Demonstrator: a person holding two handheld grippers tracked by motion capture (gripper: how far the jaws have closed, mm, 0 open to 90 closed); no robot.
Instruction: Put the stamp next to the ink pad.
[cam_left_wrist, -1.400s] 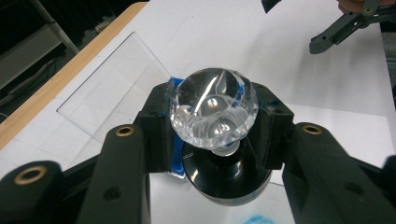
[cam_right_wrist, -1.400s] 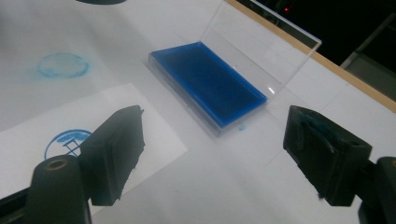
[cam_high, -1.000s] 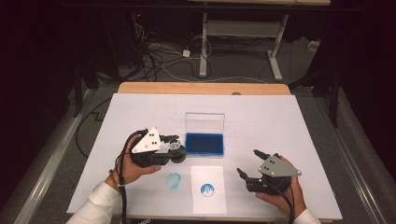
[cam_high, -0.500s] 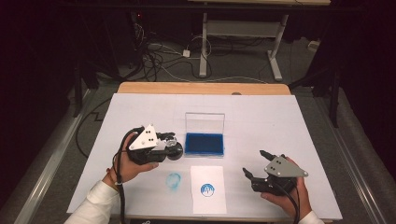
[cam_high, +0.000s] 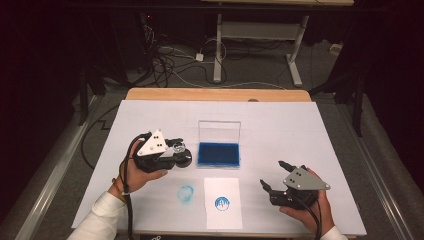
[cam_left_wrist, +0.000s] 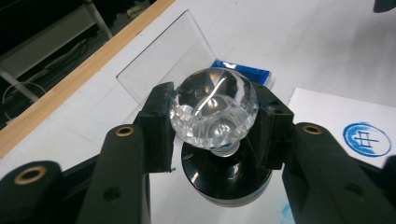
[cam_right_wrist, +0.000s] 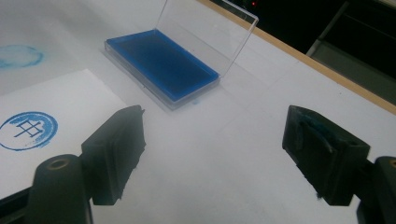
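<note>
The left tool (cam_left_wrist: 212, 140) clamped one crystal-knobbed stamp (cam_left_wrist: 215, 109) beside one blue ink pad (cam_high: 218, 154); its view revealed the black base. The right tool (cam_right_wrist: 215, 156) gaped wide. One stamped card (cam_high: 222, 202) lay on the surface (cam_high: 300, 130).

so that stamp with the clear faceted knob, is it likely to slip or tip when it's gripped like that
The stamp probably feels slick: its knob looks like smooth, glossy faceted glass or acrylic. The left gripper clamps it across the widest part, so it could pivot. Set down, the broad black base should resist tipping, though it looks top-heavy.
</note>
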